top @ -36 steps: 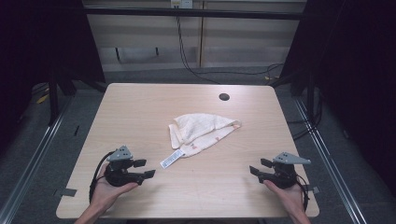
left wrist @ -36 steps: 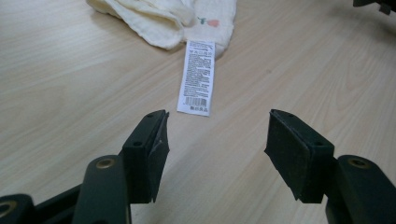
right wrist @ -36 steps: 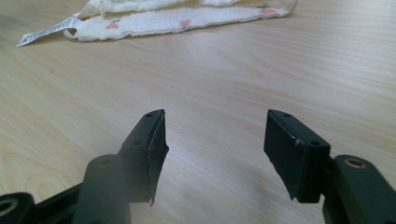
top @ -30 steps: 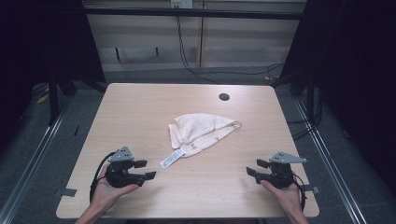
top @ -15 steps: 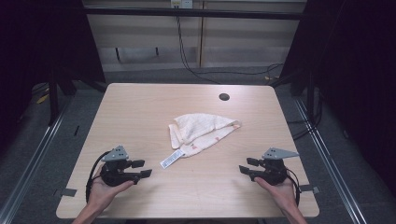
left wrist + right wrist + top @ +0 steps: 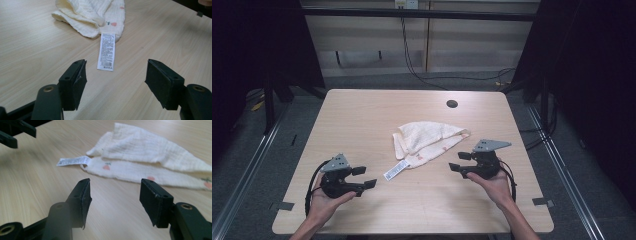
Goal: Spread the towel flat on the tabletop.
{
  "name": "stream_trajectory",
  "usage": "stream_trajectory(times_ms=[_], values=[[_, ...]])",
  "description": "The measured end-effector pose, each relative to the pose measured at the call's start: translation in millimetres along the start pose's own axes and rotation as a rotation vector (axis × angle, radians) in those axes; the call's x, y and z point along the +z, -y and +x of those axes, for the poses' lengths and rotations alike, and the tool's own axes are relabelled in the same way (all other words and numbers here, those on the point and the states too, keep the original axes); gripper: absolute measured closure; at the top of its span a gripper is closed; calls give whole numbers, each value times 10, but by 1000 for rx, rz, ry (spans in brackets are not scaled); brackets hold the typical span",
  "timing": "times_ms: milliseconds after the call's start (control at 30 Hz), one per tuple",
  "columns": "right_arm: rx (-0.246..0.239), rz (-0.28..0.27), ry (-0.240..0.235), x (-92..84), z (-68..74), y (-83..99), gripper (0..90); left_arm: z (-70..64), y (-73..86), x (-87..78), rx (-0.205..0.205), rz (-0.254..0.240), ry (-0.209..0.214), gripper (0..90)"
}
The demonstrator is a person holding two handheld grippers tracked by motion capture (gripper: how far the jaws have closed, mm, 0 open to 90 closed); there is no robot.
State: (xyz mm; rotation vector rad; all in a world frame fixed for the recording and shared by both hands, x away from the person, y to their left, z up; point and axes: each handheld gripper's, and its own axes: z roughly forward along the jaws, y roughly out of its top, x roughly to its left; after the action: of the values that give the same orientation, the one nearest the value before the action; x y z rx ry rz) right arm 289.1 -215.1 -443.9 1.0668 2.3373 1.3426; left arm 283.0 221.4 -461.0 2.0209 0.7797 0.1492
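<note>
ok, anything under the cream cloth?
The cream cloth lies bunched on the table; its white label sticks out flat on the wood. The folds hide whatever may lie beneath.

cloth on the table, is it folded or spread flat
Folded: the cream cloth lies bunched with one layer lapped over another, its white label flat on the table.
</note>
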Motion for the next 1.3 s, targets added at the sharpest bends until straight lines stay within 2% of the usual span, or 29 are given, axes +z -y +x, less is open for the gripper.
stream_trajectory(times_ms=[167, 200, 267, 300, 500, 533, 633, 733, 867, 967, 1167, 1200, 1300], values=[[14, -4, -25, 128, -36, -119, 422, -1, -10, -2, 1, 16, -6, 318], [23, 3, -47, 198, -74, -154, 422, 6, -10, -17, -3, 18, -5, 319], [23, 10, -40, 229, -93, -165, 421, 16, 0, -52, -4, 4, -18, 371], [14, 33, -40, 292, -131, -190, 415, 31, 11, -71, -12, -1, -22, 376], [-7, 58, -16, 405, -210, -246, 421, 30, 21, -52, -3, 10, -30, 341], [-1, 69, -27, 447, -249, -276, 393, 19, 25, -48, -1, 12, -28, 336], [-13, 75, -25, 487, -282, -319, 419, 3, 26, -42, 9, 10, -23, 335], [-10, 72, -26, 507, -314, -352, 404, -5, 27, -35, 13, 13, -28, 334], [-5, 78, -17, 548, -390, -417, 398, -3, 27, -19, 1, 15, -56, 349], [-4, 101, -20, 588, -481, -466, 395, 25, 28, -12, -2, 14, -68, 347], [2, 112, 0, 645, -607, -513, 403, 37, 29, -3, -7, 22, -65, 342], [19, 112, 1, 692, -664, -519, 403, 34, 29, -2, -3, 24, -62, 339], [23, 124, 8, 754, -709, -515, 431, 34, 28, -3, -4, 24, -54, 334]])
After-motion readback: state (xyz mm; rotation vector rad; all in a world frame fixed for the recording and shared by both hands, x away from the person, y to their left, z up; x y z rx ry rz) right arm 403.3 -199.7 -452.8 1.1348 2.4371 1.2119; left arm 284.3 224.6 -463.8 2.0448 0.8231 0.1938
